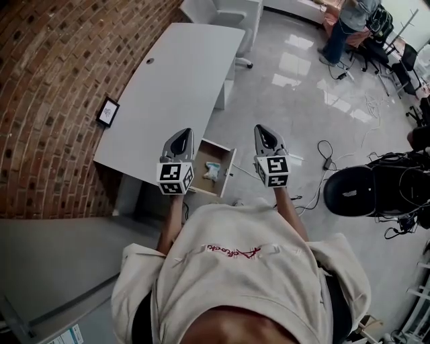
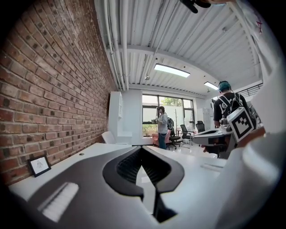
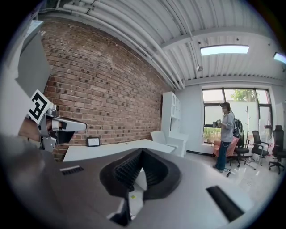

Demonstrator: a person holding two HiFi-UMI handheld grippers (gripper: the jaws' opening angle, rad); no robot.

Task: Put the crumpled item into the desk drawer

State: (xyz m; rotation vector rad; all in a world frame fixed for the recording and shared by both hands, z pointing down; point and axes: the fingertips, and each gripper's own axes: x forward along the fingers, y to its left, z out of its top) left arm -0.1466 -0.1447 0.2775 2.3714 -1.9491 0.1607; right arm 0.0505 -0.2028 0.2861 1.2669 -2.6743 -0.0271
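The crumpled item (image 1: 211, 171), pale with a bluish tint, lies inside the open wooden desk drawer (image 1: 228, 168), which is pulled out from the near end of the white desk (image 1: 175, 87). My left gripper (image 1: 180, 140) hovers just left of the drawer, over the desk's corner. My right gripper (image 1: 266, 136) is held just right of the drawer, above the floor. Both are shut with nothing between their jaws. In the left gripper view the left gripper (image 2: 141, 149) points along the desk top. The right gripper (image 3: 142, 152) faces the desk and brick wall.
A small framed picture (image 1: 107, 112) leans on the brick wall at the desk's left edge. A black office chair (image 1: 353, 191) and floor cables (image 1: 326, 158) lie to the right. A person (image 1: 342, 30) stands far off, and a white chair (image 1: 225, 13) sits beyond the desk.
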